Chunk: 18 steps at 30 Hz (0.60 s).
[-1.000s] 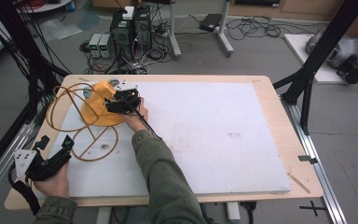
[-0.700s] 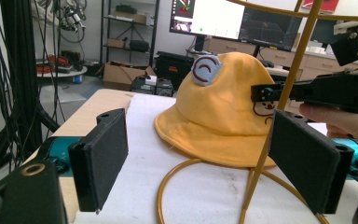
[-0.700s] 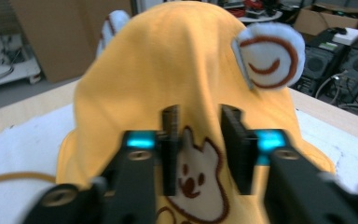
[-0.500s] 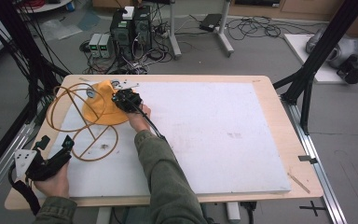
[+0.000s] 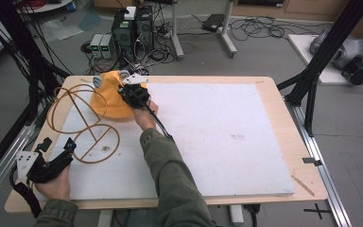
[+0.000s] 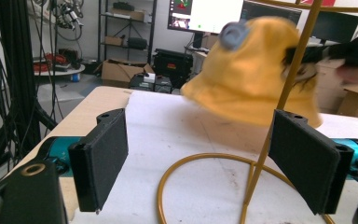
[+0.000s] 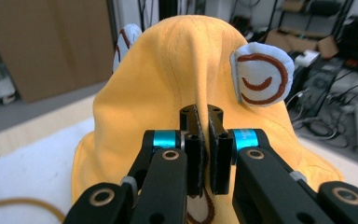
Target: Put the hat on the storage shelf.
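Soft yellow hat (image 5: pixel 108 96) lifted higher, right claw (image 7: pixel 204 154) pinching fabric.

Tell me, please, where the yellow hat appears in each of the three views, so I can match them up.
High view: the yellow hat sits at the table's far left, pinched by the right gripper.
Left gripper view: upper centre-right, blurred, behind the wire stand.
Right gripper view: centre, a fold of its fabric clamped between the shut jaws.
Shared landmark: the hat's pale blue ear patch, also visible in the other two views.
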Each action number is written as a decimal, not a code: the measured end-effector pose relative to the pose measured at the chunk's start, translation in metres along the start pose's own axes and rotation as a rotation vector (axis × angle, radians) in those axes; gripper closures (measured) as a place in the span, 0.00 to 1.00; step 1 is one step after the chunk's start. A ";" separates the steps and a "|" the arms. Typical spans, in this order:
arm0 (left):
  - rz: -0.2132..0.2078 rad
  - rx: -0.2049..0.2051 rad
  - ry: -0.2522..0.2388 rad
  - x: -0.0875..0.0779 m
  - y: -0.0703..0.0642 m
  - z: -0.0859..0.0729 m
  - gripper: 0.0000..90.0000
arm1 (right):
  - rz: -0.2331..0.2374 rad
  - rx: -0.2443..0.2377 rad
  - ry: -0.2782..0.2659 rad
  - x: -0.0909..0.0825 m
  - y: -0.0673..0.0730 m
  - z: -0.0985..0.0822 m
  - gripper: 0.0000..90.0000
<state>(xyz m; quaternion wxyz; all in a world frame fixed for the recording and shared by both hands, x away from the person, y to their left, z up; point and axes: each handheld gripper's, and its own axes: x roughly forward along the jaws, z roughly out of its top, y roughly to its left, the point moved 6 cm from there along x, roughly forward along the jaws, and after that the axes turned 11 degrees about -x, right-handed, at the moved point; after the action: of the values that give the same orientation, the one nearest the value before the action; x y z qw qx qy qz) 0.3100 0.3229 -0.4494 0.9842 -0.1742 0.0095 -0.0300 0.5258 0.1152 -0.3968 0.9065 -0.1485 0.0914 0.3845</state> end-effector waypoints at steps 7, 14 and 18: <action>-0.009 0.010 0.000 0.000 -0.004 0.000 0.22 | -0.074 0.027 -0.104 -0.037 -0.028 0.026 0.98; -0.011 0.021 0.005 0.001 -0.006 -0.002 0.22 | -0.110 0.074 -0.226 -0.077 -0.054 0.052 0.98; -0.010 0.014 0.005 0.001 -0.006 -0.002 0.22 | -0.117 0.078 -0.271 -0.092 -0.061 0.063 0.98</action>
<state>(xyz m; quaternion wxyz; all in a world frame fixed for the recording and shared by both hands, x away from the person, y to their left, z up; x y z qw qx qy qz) 0.3105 0.3162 -0.4492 0.9852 -0.1675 0.0111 -0.0357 0.5099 0.0348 -0.2993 0.9365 -0.0651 -0.0259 0.3436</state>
